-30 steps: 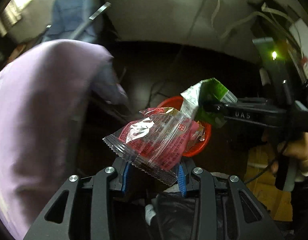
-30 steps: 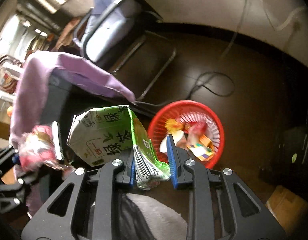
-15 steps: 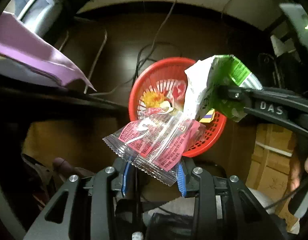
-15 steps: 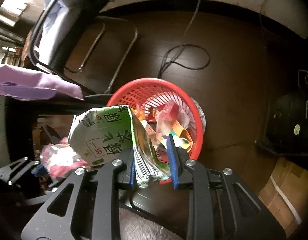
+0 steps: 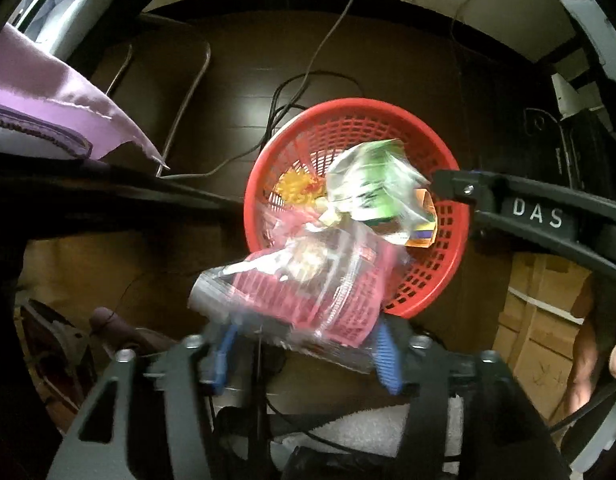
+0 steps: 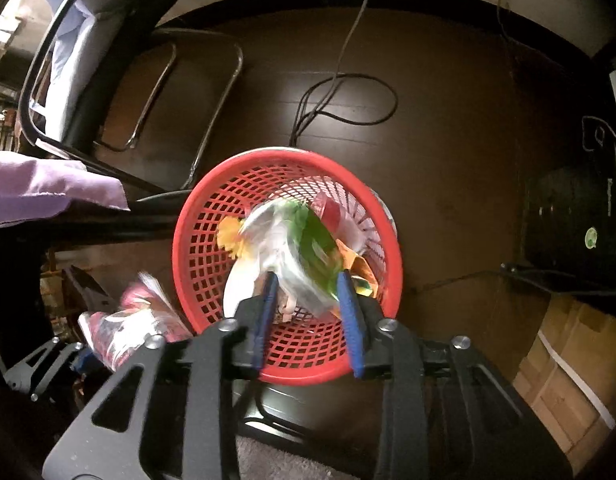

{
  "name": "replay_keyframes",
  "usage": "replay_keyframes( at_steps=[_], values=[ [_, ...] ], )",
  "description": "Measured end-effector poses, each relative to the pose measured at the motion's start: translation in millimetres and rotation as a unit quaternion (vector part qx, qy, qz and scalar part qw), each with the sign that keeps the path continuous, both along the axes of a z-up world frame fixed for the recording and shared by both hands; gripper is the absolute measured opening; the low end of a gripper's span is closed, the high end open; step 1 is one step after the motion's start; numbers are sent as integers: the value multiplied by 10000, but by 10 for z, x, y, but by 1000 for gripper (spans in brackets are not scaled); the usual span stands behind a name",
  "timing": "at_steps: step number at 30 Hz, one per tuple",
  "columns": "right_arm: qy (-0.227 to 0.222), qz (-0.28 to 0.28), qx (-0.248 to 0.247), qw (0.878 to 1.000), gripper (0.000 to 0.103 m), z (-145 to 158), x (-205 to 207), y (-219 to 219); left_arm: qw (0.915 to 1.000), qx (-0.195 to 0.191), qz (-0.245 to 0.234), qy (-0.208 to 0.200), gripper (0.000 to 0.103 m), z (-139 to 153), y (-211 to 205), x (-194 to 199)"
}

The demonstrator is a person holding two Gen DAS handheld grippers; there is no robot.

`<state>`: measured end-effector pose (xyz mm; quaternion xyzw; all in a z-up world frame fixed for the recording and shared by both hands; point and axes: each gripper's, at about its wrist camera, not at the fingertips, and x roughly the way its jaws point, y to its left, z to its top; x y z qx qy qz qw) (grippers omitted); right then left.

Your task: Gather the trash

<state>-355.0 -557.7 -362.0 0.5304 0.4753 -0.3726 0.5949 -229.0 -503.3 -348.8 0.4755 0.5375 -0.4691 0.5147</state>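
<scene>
Directly ahead of both grippers, on the dark floor, sits the red mesh basket point(image 6: 196, 280), already holding some bright wrappers. Right gripper point(image 6: 308, 292): jaws have just been opening, blue pads spread apart, and the green-and-white carton point(image 6: 304, 248) is between and just beyond the tips, blurred, over the basket's inside; it looks loose from the pads, though the blur makes contact hard to rule out. From the left wrist view the same carton point(image 5: 371, 184) shows inside the basket rim point(image 5: 347, 106), just off the tip of the right gripper's black finger marked DAS, which enters from the right. Left gripper point(image 5: 304, 344): jaws have also just been opening, pads wide, with the pink-and-clear snack wrapper point(image 5: 300, 288) between them and ahead of the tips, blurred, overlapping the basket's near rim. Its lower edge sits close to both pads; not pinched as far as I can see. In the right wrist view that wrapper point(image 6: 128, 324) is to the left of the right gripper, outside the basket wall, at the left gripper's tips. Far side of the basket: black cable loop point(image 6: 347, 96) on the floor. Far left: chair with chrome frame point(image 6: 212, 92) and a purple cloth point(image 6: 48, 184). Cardboard boxes point(image 6: 567, 368) to the right, beside the gripper body.
</scene>
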Motion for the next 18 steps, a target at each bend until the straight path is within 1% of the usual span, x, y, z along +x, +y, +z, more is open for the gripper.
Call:
replay_keyframes(
  at_steps=[1, 2, 6, 8, 11, 18],
  values=[
    [10, -26, -22, 10000, 45, 13, -13, -6, 10000, 11, -4, 0, 62, 5, 6, -1],
    [36, -47, -59, 10000, 47, 37, -26, -3, 10000, 44, -7, -7, 62, 10, 13, -5],
    [101, 13, -86, 9999, 48, 115, -57, 28, 10000, 33, -49, -50, 63, 60, 61, -23],
    [134, 42, -114, 9998, 51, 181, -78, 60, 10000, -28, -32, -63, 63, 112, 99, -9],
    [167, 137, -187, 9996, 52, 274, -77, 99, 9999, -150, -8, -83, 63, 222, 155, 12],
    [270, 389, -382, 9981, 57, 520, 52, 221, 9979, -504, -90, -390, 68, 466, 323, 59]
  ],
)
